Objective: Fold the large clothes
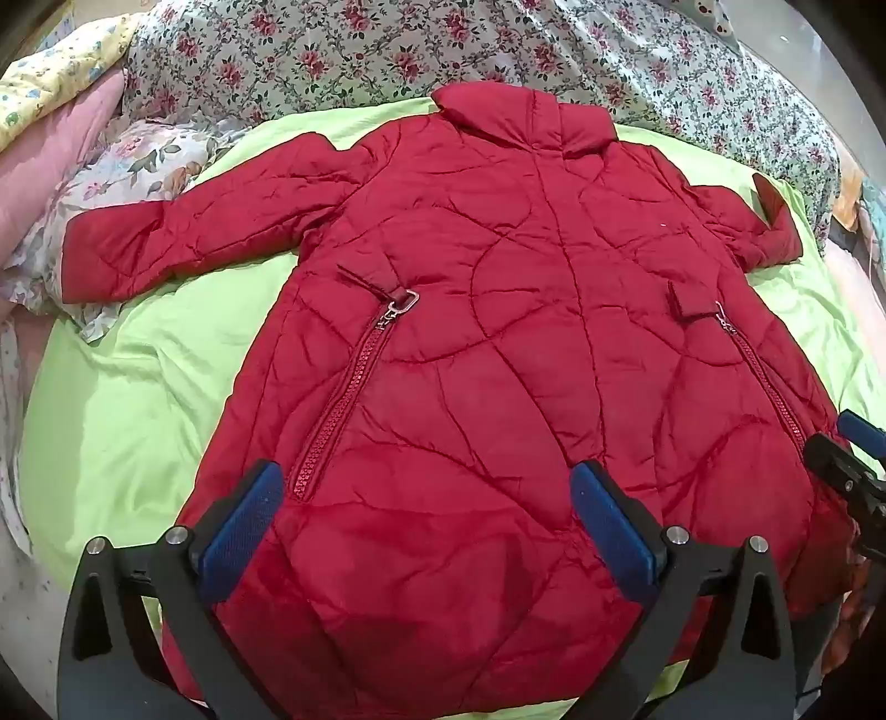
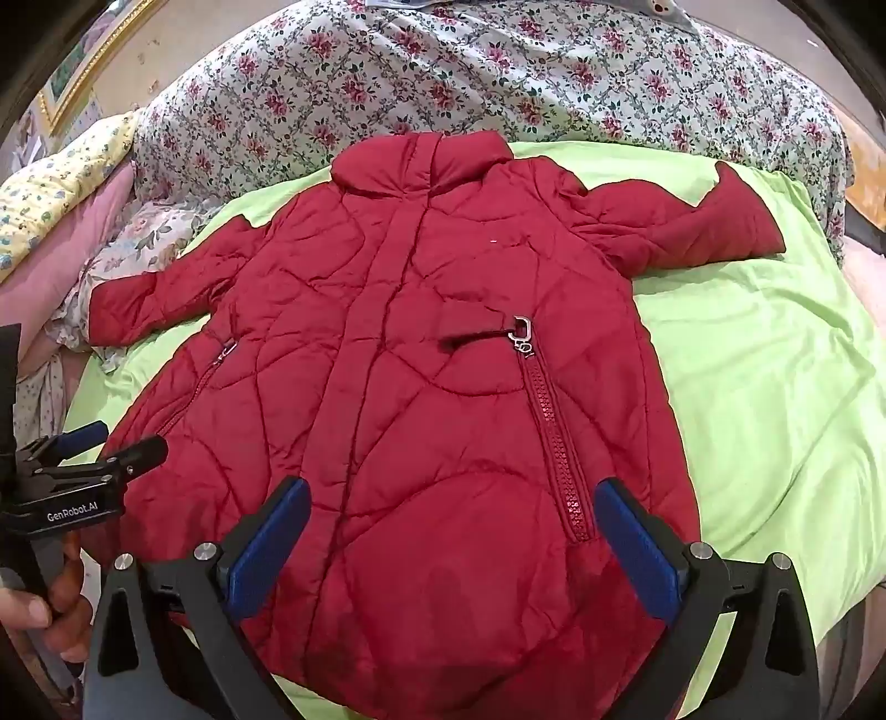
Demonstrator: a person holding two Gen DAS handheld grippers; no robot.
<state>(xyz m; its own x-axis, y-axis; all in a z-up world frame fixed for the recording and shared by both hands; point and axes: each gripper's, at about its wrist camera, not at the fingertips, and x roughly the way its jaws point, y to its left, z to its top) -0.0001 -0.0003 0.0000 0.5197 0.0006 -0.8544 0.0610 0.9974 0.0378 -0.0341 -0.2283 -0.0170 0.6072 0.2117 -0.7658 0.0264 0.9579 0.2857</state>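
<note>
Both grippers, left gripper (image 1: 423,498) and right gripper (image 2: 451,518), are hovering wide open over the red coat (image 1: 498,332); I'd be pinching one sleeve (image 1: 166,243) cuff first and folding inward.

The red coat (image 1: 487,343) fills the middle of both views, sleeves spread toward either edge. Bare green sheet (image 2: 764,387) lies open at right in the right wrist view, and at lower left in the left wrist view. Heaped floral bedding (image 1: 387,50) blocks the top; pillows (image 1: 61,144) crowd the upper left.
</note>
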